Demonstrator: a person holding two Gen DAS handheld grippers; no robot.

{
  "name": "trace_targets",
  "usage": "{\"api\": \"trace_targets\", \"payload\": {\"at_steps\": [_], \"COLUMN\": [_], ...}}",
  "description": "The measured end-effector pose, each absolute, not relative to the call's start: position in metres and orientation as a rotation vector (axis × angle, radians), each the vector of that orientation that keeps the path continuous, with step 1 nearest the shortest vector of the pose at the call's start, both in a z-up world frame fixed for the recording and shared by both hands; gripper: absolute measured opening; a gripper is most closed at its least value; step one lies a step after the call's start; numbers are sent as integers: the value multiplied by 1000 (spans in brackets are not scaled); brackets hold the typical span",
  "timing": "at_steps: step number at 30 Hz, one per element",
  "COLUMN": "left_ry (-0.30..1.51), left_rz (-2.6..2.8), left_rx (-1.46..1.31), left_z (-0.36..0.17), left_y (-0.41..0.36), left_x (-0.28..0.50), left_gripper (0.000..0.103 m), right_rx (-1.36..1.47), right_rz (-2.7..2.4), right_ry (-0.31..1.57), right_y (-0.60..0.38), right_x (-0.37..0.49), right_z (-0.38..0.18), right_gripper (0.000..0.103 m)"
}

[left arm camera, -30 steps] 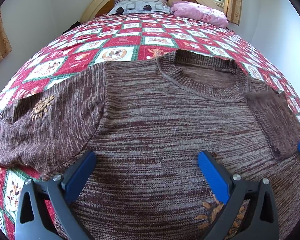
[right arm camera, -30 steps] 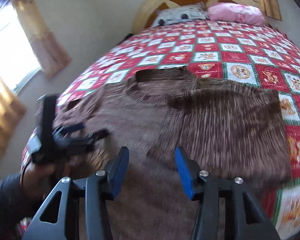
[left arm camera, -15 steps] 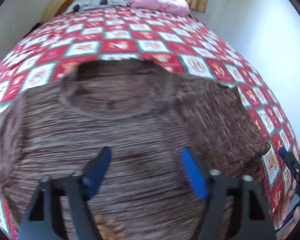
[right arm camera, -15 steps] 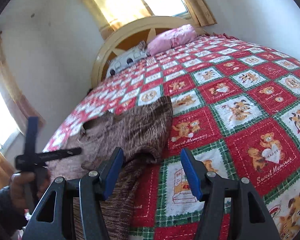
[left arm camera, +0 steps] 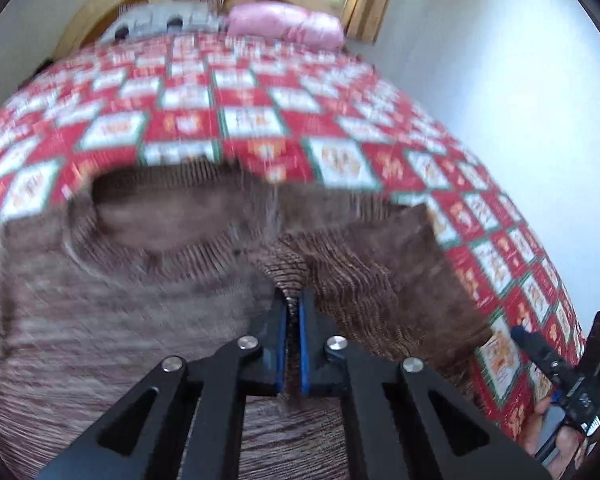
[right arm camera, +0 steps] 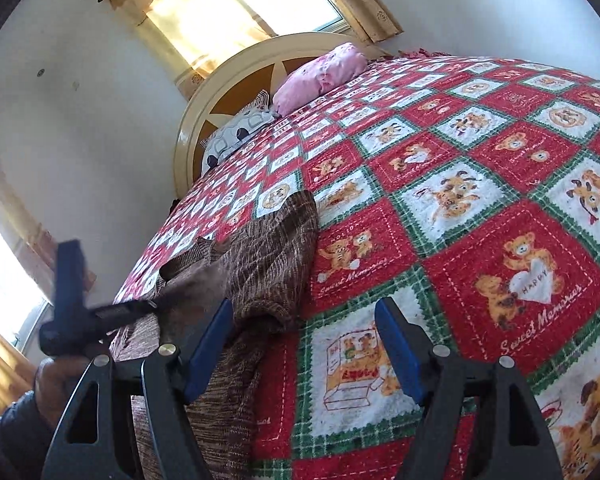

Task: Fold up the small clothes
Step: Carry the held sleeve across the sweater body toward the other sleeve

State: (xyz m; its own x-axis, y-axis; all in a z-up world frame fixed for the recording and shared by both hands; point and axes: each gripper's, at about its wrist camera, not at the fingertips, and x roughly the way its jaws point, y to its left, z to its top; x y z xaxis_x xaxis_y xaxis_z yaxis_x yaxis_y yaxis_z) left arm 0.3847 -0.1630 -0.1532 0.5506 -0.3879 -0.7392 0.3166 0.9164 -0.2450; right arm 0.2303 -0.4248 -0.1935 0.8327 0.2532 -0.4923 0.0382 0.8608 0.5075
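One brown marled knit sweater [left arm camera: 140, 320] lies on the red-and-white teddy-print bedspread [right arm camera: 500, 240]. Left view alone shows the left gripper [left arm camera: 293, 300], jaws clamped on a sweater fold. Right gripper [right arm camera: 304, 344] jaws apart, just widening, nothing between. Two pillows.

The sweater [left arm camera: 148, 312] at lower left is coarse, ribbed brown knit, matt and fuzzy. Across the frame's middle, the bedspread [right arm camera: 480, 240] looks like soft printed cloth, and the headboard [right arm camera: 204, 120] at upper left is glossy cream-painted wood.
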Motion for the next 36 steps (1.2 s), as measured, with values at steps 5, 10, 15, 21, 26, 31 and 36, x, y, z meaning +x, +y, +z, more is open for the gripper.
{"api": "trace_targets", "payload": {"at_steps": [5,10,15,21,26,31,36], "left_ry": [865,889,890,894,915,887,861], "left_rz": [-437,-397,-374,-335,-260,-190,-156], "left_rx": [-75,-29,-52,-11,48,175,97], "left_z": [-136,-152,-145,-150,-169,-174,-169], "left_y": [-151,-153,-136,-124,-128,-124,-108], "left_x": [379,381,383,383,388,379,377], "left_gripper": [5,4,3,3,8,40,62], "right_rx": [529,528,524,492,455,188,38], "right_rz": [118,116,120,125,118,239,315], "right_ry": [591,596,604,642,613,564,605], "right_y": [-425,-425,-424,-417,-412,-360,-315], "right_x": [231,231,233,240,234,234,271], "right_z": [-195,-196,-197,-200,-192,-155,-146], "right_gripper": [74,74,74,74,74,74,74]}}
